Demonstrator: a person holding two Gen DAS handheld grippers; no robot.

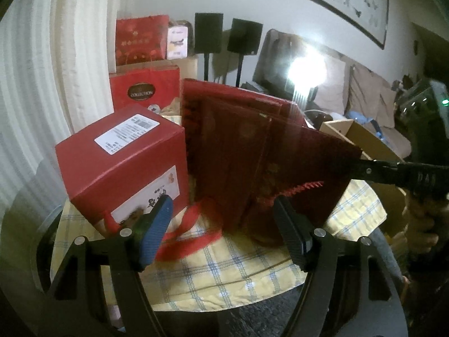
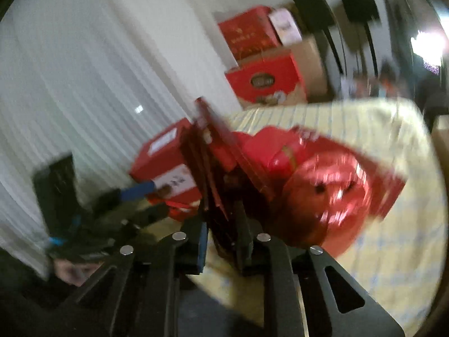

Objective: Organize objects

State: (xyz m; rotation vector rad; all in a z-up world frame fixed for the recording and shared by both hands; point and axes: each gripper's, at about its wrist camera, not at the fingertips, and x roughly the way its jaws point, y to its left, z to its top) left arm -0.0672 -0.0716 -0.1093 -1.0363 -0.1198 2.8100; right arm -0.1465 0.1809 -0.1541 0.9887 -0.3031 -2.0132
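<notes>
A dark red paper gift bag (image 1: 247, 151) stands tilted on the yellow plaid tablecloth (image 1: 224, 269), its red ribbon handle (image 1: 193, 224) trailing toward me. A red carton with white labels (image 1: 123, 163) sits to its left. My left gripper (image 1: 223, 210) is open, its blue-padded finger (image 1: 157, 230) against the carton's lower corner, with the bag's bottom corner and ribbon loose between the fingers. My right gripper (image 2: 223, 230) is shut on the bag's edge (image 2: 219, 191); in the left wrist view it (image 1: 362, 167) comes in from the right. A shiny red round package (image 2: 331, 196) lies beside the bag.
Red gift boxes (image 1: 143, 42) are stacked at the back beside two black speakers on stands (image 1: 209, 32). A white curtain (image 1: 56, 84) hangs on the left. An open cardboard box (image 1: 362, 140) and a sofa (image 1: 364, 92) lie to the right. A person's hand (image 1: 421, 224) holds the right gripper.
</notes>
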